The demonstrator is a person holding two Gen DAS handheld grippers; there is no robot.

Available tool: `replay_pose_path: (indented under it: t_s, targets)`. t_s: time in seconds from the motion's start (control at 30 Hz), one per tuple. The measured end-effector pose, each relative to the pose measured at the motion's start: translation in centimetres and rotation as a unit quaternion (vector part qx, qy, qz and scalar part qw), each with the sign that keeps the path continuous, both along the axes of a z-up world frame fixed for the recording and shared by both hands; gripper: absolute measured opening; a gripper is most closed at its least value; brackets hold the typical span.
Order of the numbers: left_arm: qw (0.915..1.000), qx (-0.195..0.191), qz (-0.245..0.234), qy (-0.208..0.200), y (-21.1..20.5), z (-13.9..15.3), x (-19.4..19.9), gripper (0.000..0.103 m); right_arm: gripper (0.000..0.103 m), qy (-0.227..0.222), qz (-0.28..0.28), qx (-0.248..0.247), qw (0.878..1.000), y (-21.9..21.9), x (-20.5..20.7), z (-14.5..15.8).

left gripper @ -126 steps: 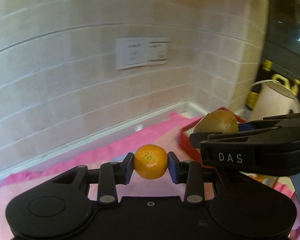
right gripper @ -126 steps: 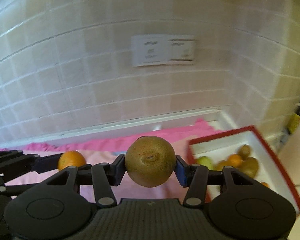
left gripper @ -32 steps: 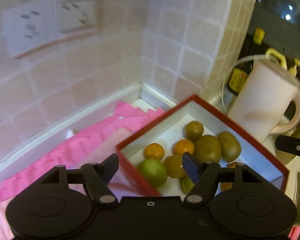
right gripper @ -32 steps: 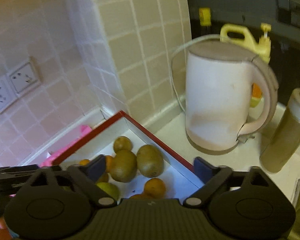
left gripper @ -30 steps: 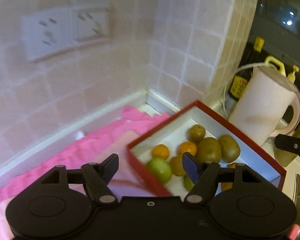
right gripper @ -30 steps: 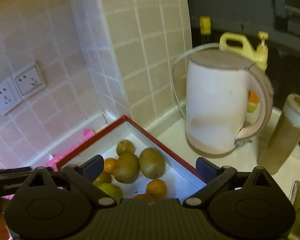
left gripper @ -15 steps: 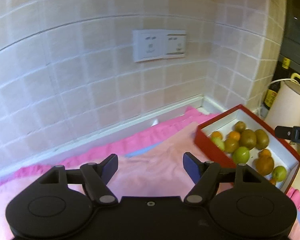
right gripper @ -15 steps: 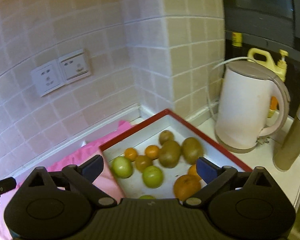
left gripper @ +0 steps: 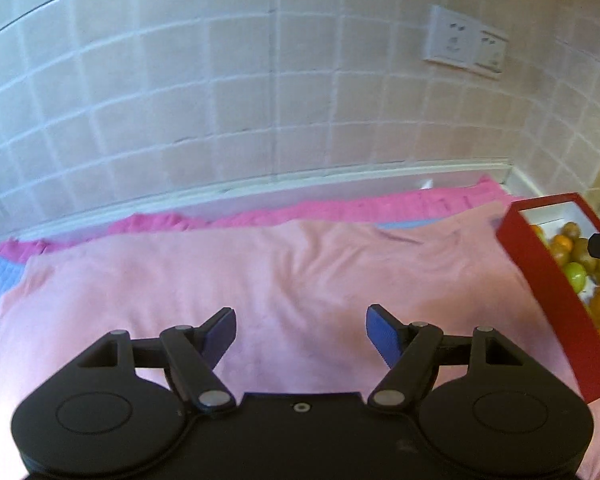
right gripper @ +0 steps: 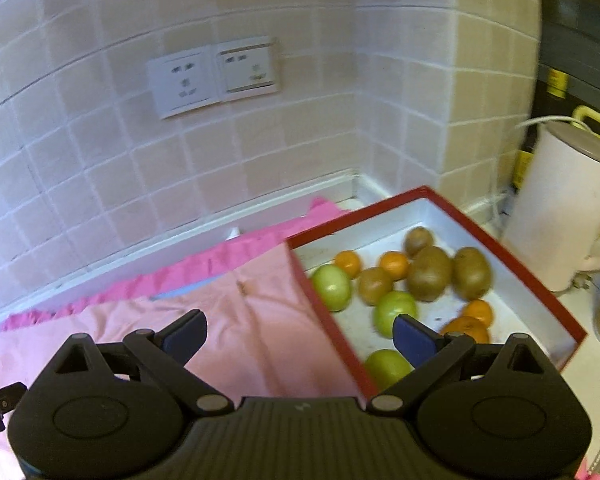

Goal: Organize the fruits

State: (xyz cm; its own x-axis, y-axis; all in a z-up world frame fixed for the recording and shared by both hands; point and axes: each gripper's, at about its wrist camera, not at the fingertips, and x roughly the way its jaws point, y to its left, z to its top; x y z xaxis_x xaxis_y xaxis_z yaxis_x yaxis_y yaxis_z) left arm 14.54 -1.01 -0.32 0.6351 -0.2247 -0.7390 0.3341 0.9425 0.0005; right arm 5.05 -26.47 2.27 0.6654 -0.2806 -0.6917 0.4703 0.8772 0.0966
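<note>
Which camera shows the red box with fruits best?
The right wrist view: the red box lies open there, with its white floor and the kiwis, oranges and green fruits in full sight. The left wrist view shows only its near red wall and a few fruits at the right edge.

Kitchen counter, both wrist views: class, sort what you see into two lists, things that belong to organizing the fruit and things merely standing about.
Part of the job:
red box
kiwis
oranges
green fruits
left gripper, open, empty
right gripper, open, empty

Just standing about:
kettle
wall sockets
pink cloth
yellow jug
</note>
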Motion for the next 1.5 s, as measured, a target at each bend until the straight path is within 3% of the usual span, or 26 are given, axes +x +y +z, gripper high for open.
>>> replay_pose_path:
  t_s: [0.53,1.5]
  targets:
    - [0.9988,0.019,0.035,0.027,2.8,-2.8,0.7,0.085,0.100,0.059,0.072,-0.010,0.996,6.4,2.7,-4.3]
    - [0.9987,0.022,0.026,0.039,2.1,-3.7,1.4,0.085,0.100,0.073,0.084,-0.008,0.994,6.8,3.4,-5.6]
